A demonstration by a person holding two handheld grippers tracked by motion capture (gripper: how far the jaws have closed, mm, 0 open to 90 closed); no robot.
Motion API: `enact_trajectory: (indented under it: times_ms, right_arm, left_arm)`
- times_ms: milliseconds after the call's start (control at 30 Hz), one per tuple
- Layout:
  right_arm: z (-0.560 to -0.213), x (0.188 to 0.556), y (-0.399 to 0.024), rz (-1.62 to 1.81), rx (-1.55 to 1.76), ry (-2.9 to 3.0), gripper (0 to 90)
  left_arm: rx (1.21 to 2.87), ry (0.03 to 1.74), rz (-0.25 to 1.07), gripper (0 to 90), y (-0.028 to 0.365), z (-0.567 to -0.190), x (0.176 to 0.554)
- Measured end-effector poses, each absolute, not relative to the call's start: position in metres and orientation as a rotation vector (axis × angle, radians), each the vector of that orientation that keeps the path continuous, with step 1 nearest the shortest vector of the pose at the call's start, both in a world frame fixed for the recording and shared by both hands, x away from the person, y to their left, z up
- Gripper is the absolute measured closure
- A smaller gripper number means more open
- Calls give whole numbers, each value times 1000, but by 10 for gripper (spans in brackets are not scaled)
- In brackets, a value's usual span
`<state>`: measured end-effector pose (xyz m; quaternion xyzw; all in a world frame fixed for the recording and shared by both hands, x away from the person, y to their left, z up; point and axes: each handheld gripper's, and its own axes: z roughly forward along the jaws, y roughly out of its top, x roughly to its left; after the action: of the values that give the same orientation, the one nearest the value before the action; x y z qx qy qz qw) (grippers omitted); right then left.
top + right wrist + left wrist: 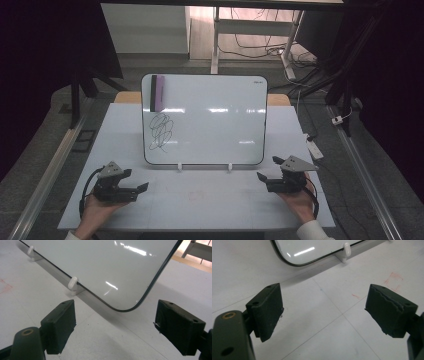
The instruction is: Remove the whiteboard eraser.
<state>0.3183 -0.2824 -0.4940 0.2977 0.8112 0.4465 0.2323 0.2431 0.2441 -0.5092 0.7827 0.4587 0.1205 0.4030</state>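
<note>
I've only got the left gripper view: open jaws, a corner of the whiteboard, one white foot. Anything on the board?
Observer: Yes. The high view shows a black scribble on the left half of the whiteboard.
Operator: Eraser around?
Observer: A purple-and-black eraser sits on the board's top left corner, above the scribble.
Operator: Where's the right gripper?
Observer: The right gripper rests in the person's hand on the table near the board's lower right corner, jaws open with nothing between them. The left gripper is open too, near the lower left corner.
</note>
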Motion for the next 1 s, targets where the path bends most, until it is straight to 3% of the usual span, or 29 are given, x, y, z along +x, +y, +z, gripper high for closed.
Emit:
enact_trajectory:
  times_ms: [333,1000]
  right_arm:
    - [-491,315,-280,1243,808,2216,173]
    - [-491,316,-277,1235,818,2199,184]
  left_arm:
    - [1949,1121,293,167,238,-486,247]
    - [1875,1114,422,188,230,-410,289]
